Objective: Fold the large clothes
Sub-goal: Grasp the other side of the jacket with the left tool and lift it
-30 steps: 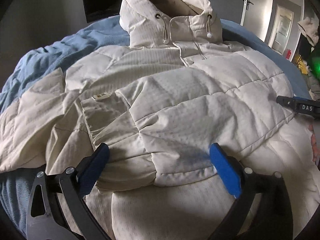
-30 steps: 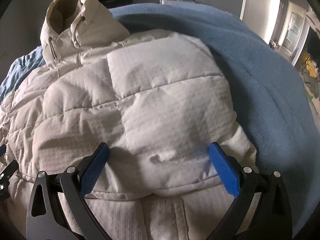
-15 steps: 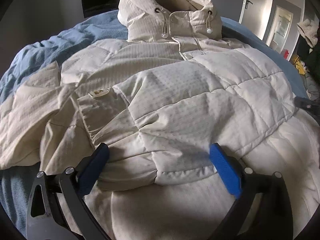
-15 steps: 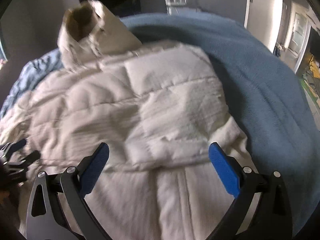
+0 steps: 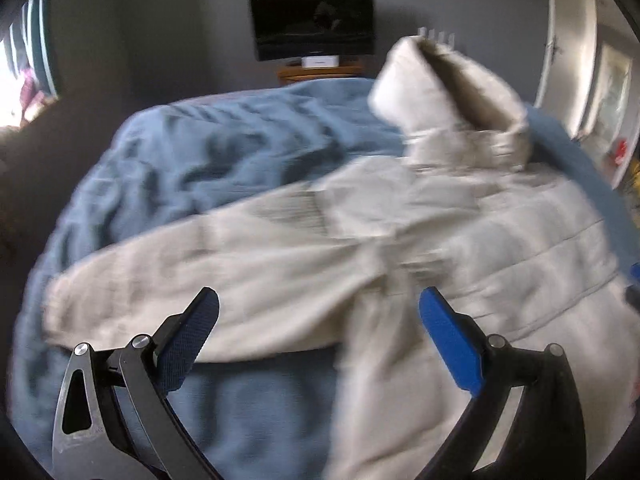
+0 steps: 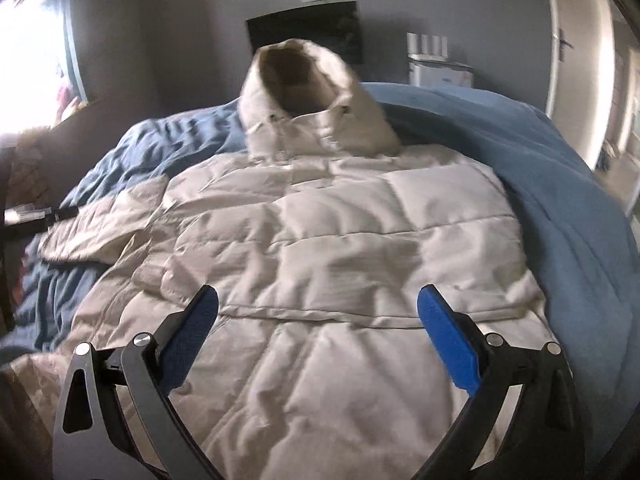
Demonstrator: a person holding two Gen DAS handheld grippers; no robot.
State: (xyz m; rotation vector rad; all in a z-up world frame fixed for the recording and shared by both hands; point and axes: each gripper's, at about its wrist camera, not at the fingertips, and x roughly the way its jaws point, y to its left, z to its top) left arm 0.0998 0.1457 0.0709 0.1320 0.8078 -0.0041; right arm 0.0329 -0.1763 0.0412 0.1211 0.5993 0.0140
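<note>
A blue blanket [image 6: 568,208] covers the bed, and a dark screen [image 5: 314,24] hangs on the far wall. The cream jacket [image 6: 340,248] lies flat on the blanket, hood [image 6: 308,96] at the far end, one sleeve [image 5: 192,272] stretched to the left. Both the left gripper [image 5: 318,322] and the right gripper [image 6: 318,320] have fingers spread wide and hold nothing; the jacket is just beyond them.

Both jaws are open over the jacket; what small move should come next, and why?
Probably bring the left gripper down onto the sleeve that lies stretched out across the blue blanket and close on it. The jacket lies flat, the hood up, and that sleeve is unfolded.
</note>
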